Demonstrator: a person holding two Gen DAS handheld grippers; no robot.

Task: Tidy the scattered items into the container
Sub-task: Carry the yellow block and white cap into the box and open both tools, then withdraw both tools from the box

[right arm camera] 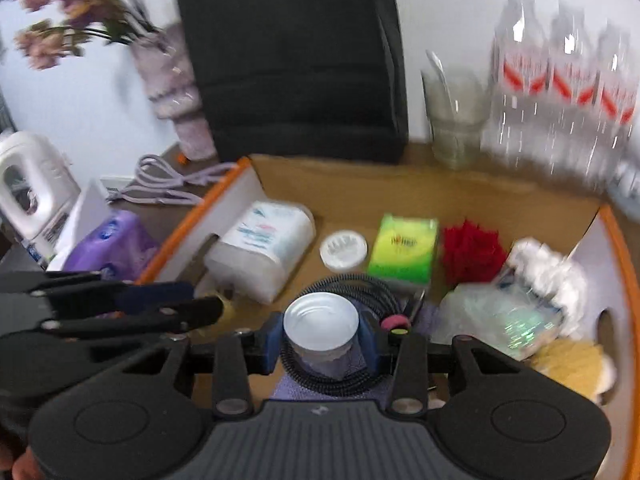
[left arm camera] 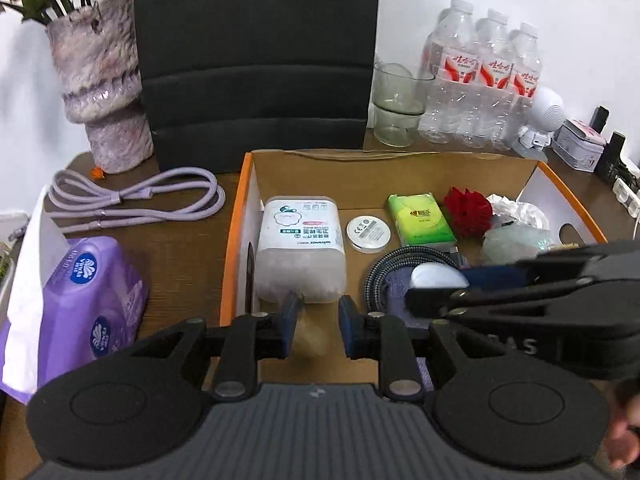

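An orange-rimmed cardboard box (left arm camera: 236, 240) holds a white swab tub (left arm camera: 300, 248), a round white disc (left arm camera: 368, 235), a green tissue pack (left arm camera: 420, 216), a red paper flower (left arm camera: 468, 212), crumpled plastic packs (left arm camera: 516, 236) and a coiled black braided cable (left arm camera: 384, 272). My right gripper (right arm camera: 322, 340) hovers over the coil, shut on a small jar with a white lid (right arm camera: 320, 320). My left gripper (left arm camera: 318, 320) is over the box's near left part. A blurred, pale yellowish translucent thing (left arm camera: 312, 340) lies between its pads; whether they press on it is unclear.
Left of the box on the brown table lie a purple cable (left arm camera: 136, 196) and a purple tissue pack (left arm camera: 92, 292). Behind stand a vase (left arm camera: 104, 92), a black chair back (left arm camera: 256, 60), a glass (left arm camera: 396, 104) and water bottles (left arm camera: 488, 76). A white jug (right arm camera: 28, 188) is far left.
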